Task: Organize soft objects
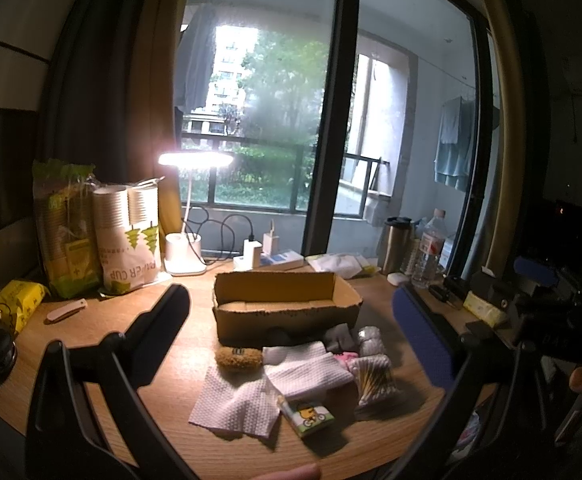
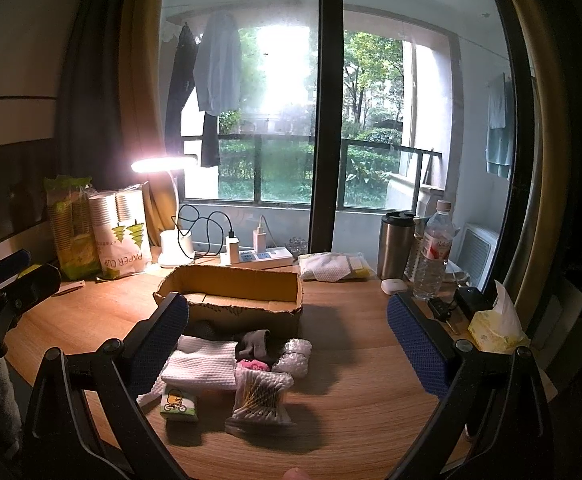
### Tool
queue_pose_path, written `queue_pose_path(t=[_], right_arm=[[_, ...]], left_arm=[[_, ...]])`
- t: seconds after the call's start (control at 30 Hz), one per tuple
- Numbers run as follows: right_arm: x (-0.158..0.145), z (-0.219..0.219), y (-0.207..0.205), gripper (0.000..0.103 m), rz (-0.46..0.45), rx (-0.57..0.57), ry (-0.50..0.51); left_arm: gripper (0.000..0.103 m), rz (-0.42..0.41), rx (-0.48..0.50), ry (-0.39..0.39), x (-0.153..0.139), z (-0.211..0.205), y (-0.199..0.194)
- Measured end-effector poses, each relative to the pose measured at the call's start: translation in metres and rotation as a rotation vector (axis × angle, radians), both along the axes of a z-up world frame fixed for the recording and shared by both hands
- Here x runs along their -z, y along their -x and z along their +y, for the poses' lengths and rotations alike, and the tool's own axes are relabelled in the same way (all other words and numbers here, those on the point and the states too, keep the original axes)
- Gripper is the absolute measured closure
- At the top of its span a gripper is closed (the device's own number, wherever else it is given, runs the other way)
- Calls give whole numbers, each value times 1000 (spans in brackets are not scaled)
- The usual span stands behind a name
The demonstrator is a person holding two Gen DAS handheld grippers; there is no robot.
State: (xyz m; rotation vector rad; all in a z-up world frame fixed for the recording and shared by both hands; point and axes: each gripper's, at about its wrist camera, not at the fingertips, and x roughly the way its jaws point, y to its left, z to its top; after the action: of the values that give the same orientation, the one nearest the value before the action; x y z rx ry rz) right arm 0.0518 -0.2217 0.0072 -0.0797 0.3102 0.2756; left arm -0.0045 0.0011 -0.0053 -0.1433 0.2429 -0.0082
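Wooden desk point(image 2: 351, 400) by balcony window point(image 2: 283, 120), lit lamp point(image 2: 163, 164) (cardboard box point(image 2: 231, 300) behind), both grippers released

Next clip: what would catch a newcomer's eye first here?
The lit desk lamp glares at the back left of the wooden desk. An open cardboard box, seemingly empty, sits mid-desk, with a cluster of soft items in front: white cloths, a cotton swab pack and a small tissue pack. Both grippers hang open, holding nothing.

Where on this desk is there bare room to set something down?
Bare wood lies right of the cardboard box, between it and the tissue pack, and left of the box toward the paper cup bag. The soft pile around the cotton swabs is crowded.
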Motion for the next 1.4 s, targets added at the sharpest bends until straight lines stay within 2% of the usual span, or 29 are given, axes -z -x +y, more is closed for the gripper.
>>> queue_pose_path(t=[0.4, 0.57, 0.97, 1.4], right_arm=[[2, 2, 0, 2, 6, -4, 5], [7, 1, -10, 2, 21, -3, 12], [47, -4, -42, 2, 137, 16, 32], [100, -3, -74, 2, 273, 9, 17]], left_arm=[[1, 18, 2, 0, 6, -4, -5], [1, 57, 11, 7, 12, -5, -18], [1, 233, 69, 36, 55, -15, -58], [1, 425, 104, 23, 116, -25, -97]])
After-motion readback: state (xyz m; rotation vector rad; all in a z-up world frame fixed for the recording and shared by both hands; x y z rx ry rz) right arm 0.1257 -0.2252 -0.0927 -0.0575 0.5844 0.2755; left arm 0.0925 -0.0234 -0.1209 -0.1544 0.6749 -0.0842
